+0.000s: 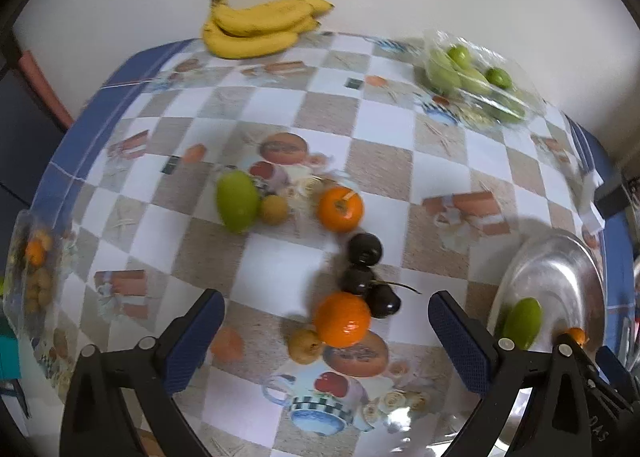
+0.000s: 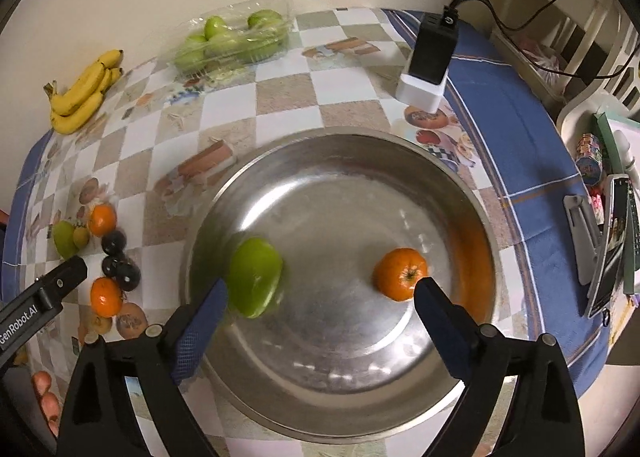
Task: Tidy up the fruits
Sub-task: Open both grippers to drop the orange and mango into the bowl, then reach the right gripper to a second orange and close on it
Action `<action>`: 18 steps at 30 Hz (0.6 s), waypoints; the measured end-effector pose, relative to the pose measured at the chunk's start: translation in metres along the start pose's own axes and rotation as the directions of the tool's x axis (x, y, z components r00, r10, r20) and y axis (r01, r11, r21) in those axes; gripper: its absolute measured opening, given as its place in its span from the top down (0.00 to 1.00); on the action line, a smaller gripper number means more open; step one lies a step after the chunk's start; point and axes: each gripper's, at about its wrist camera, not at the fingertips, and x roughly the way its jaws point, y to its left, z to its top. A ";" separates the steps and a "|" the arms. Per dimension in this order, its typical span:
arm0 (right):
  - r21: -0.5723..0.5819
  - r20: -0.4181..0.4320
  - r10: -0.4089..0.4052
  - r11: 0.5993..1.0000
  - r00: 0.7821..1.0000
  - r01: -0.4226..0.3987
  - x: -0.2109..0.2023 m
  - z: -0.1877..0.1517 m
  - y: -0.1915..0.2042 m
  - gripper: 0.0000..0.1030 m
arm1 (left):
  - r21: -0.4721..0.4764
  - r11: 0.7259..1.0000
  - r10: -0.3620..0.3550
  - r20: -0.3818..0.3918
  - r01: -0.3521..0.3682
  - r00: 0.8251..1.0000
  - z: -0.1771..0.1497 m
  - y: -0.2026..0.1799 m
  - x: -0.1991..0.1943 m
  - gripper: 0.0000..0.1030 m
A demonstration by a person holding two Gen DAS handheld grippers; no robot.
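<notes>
In the right wrist view a steel bowl [image 2: 344,161] fills the centre of the frame, holding two fruits well apart: a blurred green mango [image 2: 256,277] at lower left of its floor and an orange [image 2: 400,273] at right. The right gripper [image 2: 320,297] sits over the bowl's near side with its jaws spread wide and nothing between them; the left fingertip lies just beside the mango in the picture and the right one just beside the orange. In the left wrist view the loose fruit lies mid-frame on the checked table [image 1: 280,273]: a second mango [image 1: 237,201] touching a small brown fruit [image 1: 274,210], with an orange [image 1: 340,209] near them to the right; below that, three dark plums [image 1: 366,273] in a line leading down to another orange [image 1: 342,320], with a second small brown fruit [image 1: 305,346] against its lower left. The left gripper [image 1: 326,309] hovers over this lower cluster, jaws spread wide and holding nothing. The bowl shows at that frame's right edge. At top centre lie bananas [image 1: 256,23] by the wall, and at upper right a clear tray of green fruit [image 1: 476,73]. A bag of small fruit [image 1: 34,269] sits at the left edge. In the right wrist view a black-and-white charger [image 2: 430,57] stands upper right on the table.
</notes>
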 end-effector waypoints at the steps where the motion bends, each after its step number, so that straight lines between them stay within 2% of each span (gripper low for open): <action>1: -0.002 0.004 0.002 1.000 1.000 -0.002 0.000 0.000 0.002 0.08 | -0.001 1.000 0.006 0.013 -0.005 1.000 -0.001 0.002 -0.001 0.00; 7: 0.015 0.004 0.030 0.999 1.000 -0.030 0.001 -0.003 0.005 0.08 | 0.053 0.996 0.073 0.035 -0.075 0.997 0.002 0.011 -0.003 0.00; 18: 0.026 -0.013 0.032 0.999 0.999 -0.032 0.008 -0.008 0.013 0.08 | 0.058 0.996 0.071 0.008 -0.071 0.997 0.012 0.049 0.002 0.00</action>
